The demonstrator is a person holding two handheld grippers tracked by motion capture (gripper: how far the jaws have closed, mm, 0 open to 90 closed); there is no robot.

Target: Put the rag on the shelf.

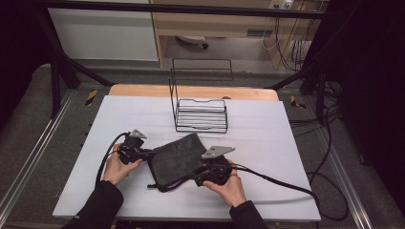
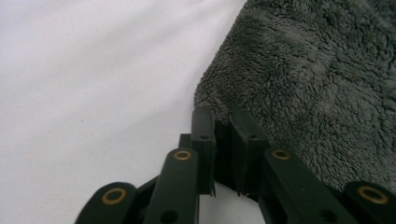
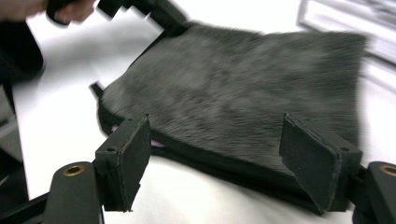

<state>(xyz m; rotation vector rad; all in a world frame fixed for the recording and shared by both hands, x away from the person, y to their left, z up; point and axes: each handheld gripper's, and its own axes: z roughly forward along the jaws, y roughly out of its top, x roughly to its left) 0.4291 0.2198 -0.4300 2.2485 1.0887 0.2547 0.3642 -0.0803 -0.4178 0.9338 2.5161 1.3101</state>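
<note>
High view showed the dark fuzzy cloth (image 1: pixel 175 157) lying flat on the white worktop (image 1: pixel 267 143), btw the two grippers. Left gripper (image 2: pixel 223 122) was pinched tight on the cloth's left corner. Right gripper (image 3: pixel 215 158) was wide open, not holding anything, w/ the cloth's near edge just in front of its pads. A wire rack (image 1: pixel 200 114) stood behind.
</note>
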